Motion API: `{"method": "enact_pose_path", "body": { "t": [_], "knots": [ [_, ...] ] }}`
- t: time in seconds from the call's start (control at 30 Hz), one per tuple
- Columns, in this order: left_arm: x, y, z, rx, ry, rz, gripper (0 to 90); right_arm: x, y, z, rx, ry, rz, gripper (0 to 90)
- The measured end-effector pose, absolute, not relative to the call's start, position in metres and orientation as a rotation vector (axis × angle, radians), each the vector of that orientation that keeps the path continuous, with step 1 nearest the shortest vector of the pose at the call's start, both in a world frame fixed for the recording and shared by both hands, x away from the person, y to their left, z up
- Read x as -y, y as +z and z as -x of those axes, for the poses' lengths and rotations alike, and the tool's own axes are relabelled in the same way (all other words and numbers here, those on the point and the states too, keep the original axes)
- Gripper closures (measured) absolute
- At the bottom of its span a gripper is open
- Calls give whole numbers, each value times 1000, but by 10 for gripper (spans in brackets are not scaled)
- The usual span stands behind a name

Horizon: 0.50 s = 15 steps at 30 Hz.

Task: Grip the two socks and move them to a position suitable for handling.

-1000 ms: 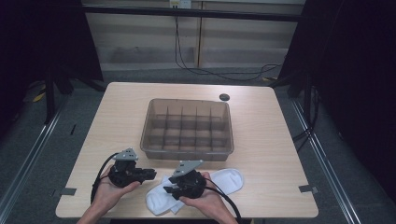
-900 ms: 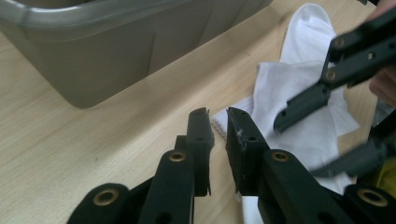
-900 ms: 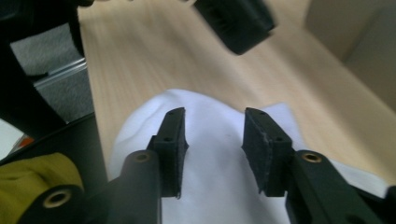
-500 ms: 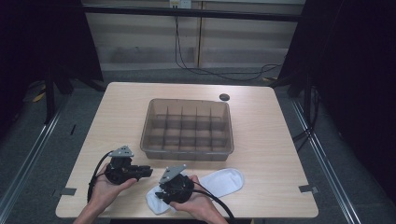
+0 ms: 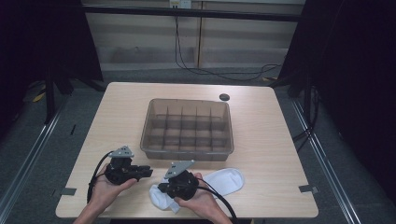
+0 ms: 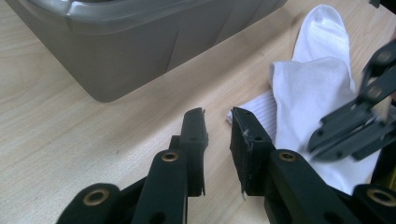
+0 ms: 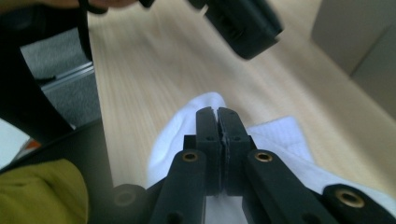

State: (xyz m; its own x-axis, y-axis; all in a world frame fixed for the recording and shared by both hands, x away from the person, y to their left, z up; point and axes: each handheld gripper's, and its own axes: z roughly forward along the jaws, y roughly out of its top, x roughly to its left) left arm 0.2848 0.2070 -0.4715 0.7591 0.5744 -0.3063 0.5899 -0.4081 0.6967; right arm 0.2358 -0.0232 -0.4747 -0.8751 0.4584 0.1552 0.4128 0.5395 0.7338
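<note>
Two handheld grippers work near the front edge of a pale wooden table (image 5: 261,121), both on the person's side of a grey divided bin (image 5: 187,127). Right gripper (image 7: 217,112) has its jaws pressed together with no visible gap, lying over a white sock (image 5: 224,179); whether any cloth is pinched between them cannot be told, since no fabric shows at the tips. Left gripper (image 6: 217,122) has its jaws apart with nothing between them, its tips aimed at the sock's ribbed cuff, just short of it.

White sock lies flat just in front of the bin, near its right front corner, with one end folded back over itself. In the high view its toe end stretches away from the right gripper, away from the left one.

Risks, as a judgement: if the right jaws hold only a thin fold, or nothing, a lift could drop the sock or undo the fold. With both grippers so close together, the left one closing on the cuff could knock the right one, or tug the cloth against its hold.
</note>
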Motion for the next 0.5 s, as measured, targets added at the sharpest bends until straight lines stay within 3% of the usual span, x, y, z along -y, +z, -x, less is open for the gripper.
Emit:
{"method": "enact_pose_path", "body": {
  "t": [0.5],
  "knots": [
    [-175, -469, -270, -773, -63, -2146, 752, 83, -441, -237, -2502, 1403, -948, 884]
  ]
}}
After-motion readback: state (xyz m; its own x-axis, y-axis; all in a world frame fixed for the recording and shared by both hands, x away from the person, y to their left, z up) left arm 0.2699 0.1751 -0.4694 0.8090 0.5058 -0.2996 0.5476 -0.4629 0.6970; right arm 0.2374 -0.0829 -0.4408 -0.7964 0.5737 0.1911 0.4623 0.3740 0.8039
